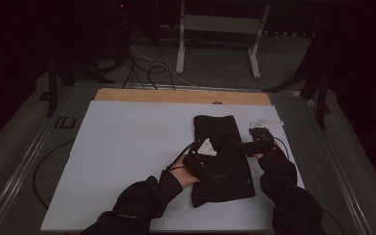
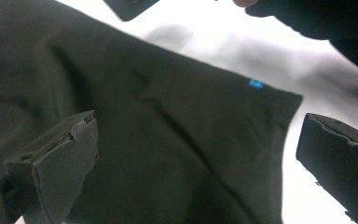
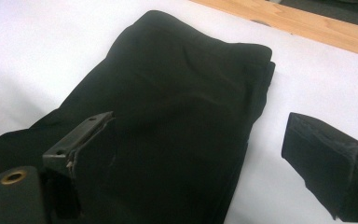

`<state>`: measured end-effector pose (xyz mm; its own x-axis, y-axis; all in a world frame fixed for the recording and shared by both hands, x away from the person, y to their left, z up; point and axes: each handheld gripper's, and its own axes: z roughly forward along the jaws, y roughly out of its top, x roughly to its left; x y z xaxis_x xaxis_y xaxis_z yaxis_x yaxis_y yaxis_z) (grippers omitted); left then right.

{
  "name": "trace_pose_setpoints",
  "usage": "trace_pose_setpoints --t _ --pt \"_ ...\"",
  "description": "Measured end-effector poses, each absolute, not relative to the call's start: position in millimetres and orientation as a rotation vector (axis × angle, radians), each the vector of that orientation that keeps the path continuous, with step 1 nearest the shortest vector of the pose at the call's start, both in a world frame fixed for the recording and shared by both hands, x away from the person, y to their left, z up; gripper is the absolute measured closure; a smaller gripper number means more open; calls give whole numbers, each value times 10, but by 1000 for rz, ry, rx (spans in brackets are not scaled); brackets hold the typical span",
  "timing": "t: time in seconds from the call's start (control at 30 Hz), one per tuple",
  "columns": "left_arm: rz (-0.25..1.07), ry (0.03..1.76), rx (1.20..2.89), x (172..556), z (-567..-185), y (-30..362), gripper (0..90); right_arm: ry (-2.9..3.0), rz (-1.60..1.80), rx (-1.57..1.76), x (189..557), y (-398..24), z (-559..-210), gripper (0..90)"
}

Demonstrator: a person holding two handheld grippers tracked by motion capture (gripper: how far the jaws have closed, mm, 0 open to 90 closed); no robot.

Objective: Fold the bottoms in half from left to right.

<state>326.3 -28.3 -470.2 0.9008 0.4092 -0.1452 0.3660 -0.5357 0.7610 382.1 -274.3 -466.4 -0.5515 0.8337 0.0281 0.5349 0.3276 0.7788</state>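
Jaws of both the left gripper (image 1: 214,177) and right gripper (image 1: 242,145) stand wide, gripping nothing, over a folded black cloth (image 1: 223,159) lying right of centre on the white surface (image 1: 127,156).

Loads of bare white counter (image 1: 127,161) is left free on the left of the folded black garment (image 1: 220,156), so passage there is wide open. On the right, only a narrow strip is left, partly taken by small white bits (image 1: 267,123).
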Motion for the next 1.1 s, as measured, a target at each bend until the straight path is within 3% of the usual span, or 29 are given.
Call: trace_pose_setpoints --t 1.1 --pt "94 790 2164 3856 -4833 154 2 2224 1034 1214 4001 -2806 -4757 106"
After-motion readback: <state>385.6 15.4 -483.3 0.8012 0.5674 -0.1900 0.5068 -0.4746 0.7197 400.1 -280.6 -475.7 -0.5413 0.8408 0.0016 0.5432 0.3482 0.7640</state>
